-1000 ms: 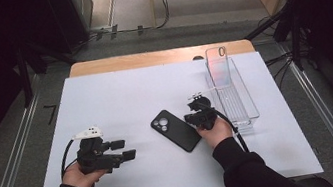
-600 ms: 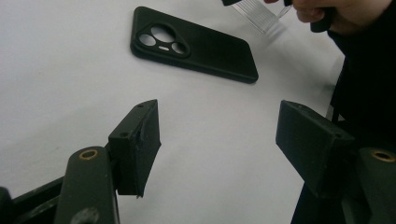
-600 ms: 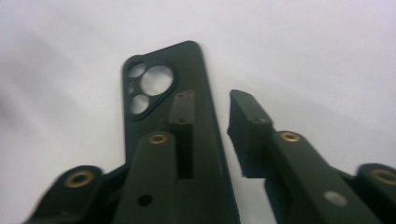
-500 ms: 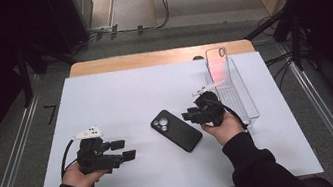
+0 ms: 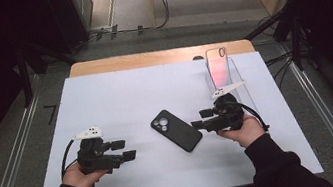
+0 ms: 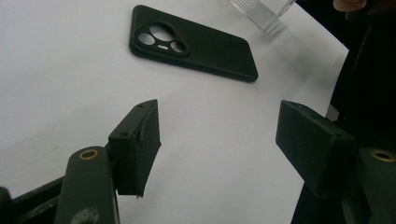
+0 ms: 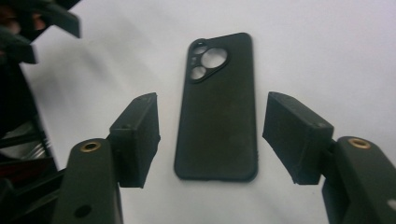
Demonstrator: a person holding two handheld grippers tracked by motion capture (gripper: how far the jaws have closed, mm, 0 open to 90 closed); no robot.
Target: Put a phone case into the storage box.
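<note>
Right tongs [image 7: 211, 140], just opened wide and empty, face the black phone case [image 5: 176, 130]; left tongs [image 6: 219, 140] wide, idle. Off-centre closing probably skids it across the surface [image 5: 119, 96].

High cam looks down; both gripper cams close on phone [image 5: 176, 130].

We see a white table [image 5: 119, 96] carrying a black phone [image 5: 176, 130], lying flat camera-side up near the middle, and a clear bin [image 5: 243, 92] at its right side.
</note>
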